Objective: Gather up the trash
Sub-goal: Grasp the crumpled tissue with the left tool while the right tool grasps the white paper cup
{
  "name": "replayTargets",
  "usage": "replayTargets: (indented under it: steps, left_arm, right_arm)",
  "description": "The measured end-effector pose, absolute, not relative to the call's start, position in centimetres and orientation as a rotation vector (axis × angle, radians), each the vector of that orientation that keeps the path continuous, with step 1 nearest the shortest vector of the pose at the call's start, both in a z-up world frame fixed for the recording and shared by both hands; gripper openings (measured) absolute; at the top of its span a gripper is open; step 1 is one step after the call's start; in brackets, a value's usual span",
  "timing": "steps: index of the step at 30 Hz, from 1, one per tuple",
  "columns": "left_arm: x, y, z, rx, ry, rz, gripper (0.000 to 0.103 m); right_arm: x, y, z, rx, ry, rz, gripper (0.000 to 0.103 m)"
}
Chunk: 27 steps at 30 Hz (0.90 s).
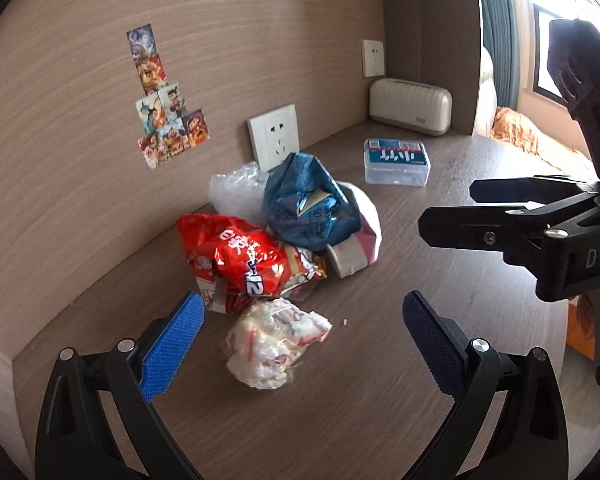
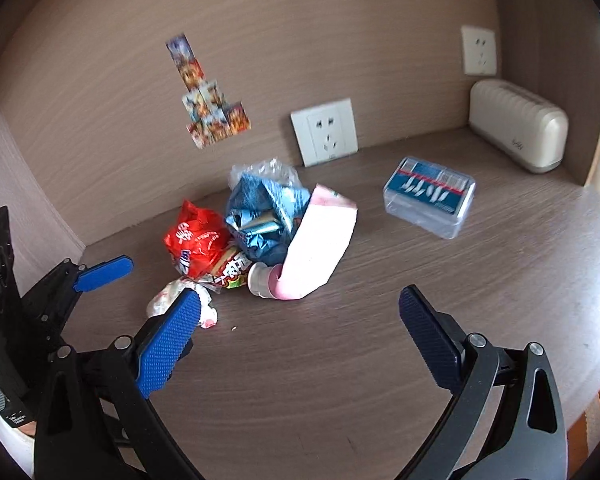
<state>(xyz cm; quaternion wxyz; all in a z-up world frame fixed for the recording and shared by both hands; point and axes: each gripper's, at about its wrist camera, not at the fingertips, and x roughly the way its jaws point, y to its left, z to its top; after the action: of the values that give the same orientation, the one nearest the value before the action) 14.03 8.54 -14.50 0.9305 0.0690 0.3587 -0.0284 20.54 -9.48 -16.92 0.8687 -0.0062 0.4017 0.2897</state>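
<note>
A heap of trash lies on the wooden desk by the back wall: a red snack bag (image 1: 236, 260) (image 2: 196, 246), a crumpled blue bag (image 1: 306, 204) (image 2: 260, 216), a clear plastic wrap (image 1: 236, 188), a pink-white tube (image 1: 356, 248) (image 2: 320, 244) and a crumpled white wrapper (image 1: 274, 344) (image 2: 168, 300) nearest the front. My left gripper (image 1: 300, 344) is open, its blue pads either side of the white wrapper, just short of it. My right gripper (image 2: 300, 336) is open and empty, in front of the tube. It also shows at the right of the left wrist view (image 1: 452, 208).
A clear plastic box with a blue label (image 1: 396, 162) (image 2: 430, 196) lies to the right of the heap. A cream ribbed box (image 1: 410, 106) (image 2: 518, 126) stands in the back right corner. Wall sockets (image 1: 274, 136) (image 2: 324, 130) and stickers are on the back panel.
</note>
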Motion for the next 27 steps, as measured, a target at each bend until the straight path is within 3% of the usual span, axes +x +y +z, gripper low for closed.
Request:
replayTargets:
  steps: [6, 12, 17, 20, 22, 27]
  left_arm:
    - [15.2, 10.3, -16.2, 0.106, 0.792, -0.127, 0.096]
    - [15.8, 10.9, -17.5, 0.110, 0.837, -0.204, 0.079]
    - [16.2, 10.7, -18.0, 0.143, 0.841, -0.226, 0.080]
    - [16.2, 10.8, -18.2, 0.125, 0.843, -0.231, 0.078]
    - [16.4, 10.8, -18.4, 0.127, 0.848, -0.208, 0.063]
    - [16.6, 11.2, -18.0, 0.083, 0.832, -0.211, 0.057]
  right_arm:
    - [22.4, -6.2, -19.3, -0.083, 0.907, 0.590, 0.098]
    - [23.0, -3.9, -20.9, -0.139, 0.950, 0.572, 0.081]
    - [22.8, -2.7, -22.1, -0.181, 0.952, 0.505, 0.075]
    - [22.8, -2.7, -22.4, -0.180, 0.928, 0.458, 0.056]
    - [22.7, -2.8, -22.4, -0.196, 0.904, 0.443, 0.038]
    - [22.2, -4.3, -21.9, -0.164, 0.863, 0.447, 0.036]
